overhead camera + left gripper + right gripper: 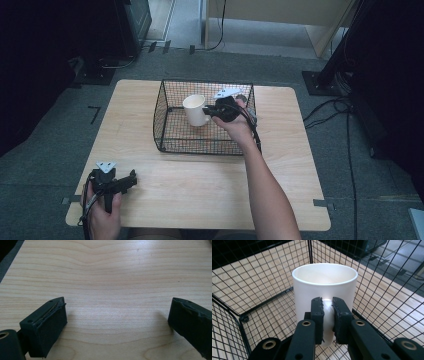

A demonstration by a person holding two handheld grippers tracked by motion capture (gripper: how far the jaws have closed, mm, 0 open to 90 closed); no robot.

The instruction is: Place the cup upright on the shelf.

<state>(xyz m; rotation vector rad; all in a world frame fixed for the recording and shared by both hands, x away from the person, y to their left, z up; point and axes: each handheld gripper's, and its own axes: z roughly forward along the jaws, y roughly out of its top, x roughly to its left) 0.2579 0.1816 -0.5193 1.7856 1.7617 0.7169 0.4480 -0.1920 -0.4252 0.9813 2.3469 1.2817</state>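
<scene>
A white mug (194,110) stands upright inside the black wire basket (165,102) at the middle of the wooden table. My right gripper (210,112) reaches into the basket from the right and is shut on the mug's handle. In the right gripper view the two black jaws pinch the white handle (327,315) of the mug (324,282), whose mouth faces up. My left gripper (131,181) rests near the table's front left corner, held by a hand. In the left gripper view it (116,322) stands open over bare wood with nothing between its fingers (47,322).
The wire basket's walls (262,272) close in around the mug on all sides. The table's front edge (200,222) lies by the left hand. Black stands and cables sit on the grey floor around the table.
</scene>
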